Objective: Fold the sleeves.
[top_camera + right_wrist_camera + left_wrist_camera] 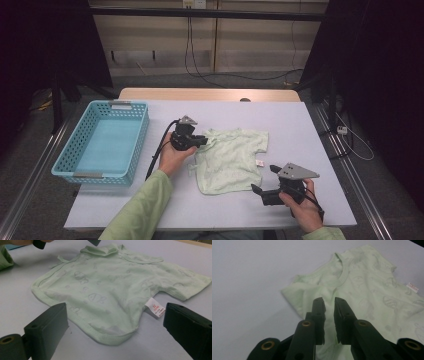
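A pale green baby shirt (231, 160) lies flat mid-surface (300, 130), its white side label (155, 307) printed in red too small to read, the left gripper (329, 302) slightly parted at its sleeve, the right gripper (265, 180) spread wide beside its hem.

Lab: dark curtains (45, 45), floor rails (30, 170), trailing cables (200, 70).

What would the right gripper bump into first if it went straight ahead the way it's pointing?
Most likely the little green shirt. The right gripper has its jaws wide open and points at the shirt's bottom hem, near the white label, with bare table between. How high it hovers is hard to judge.
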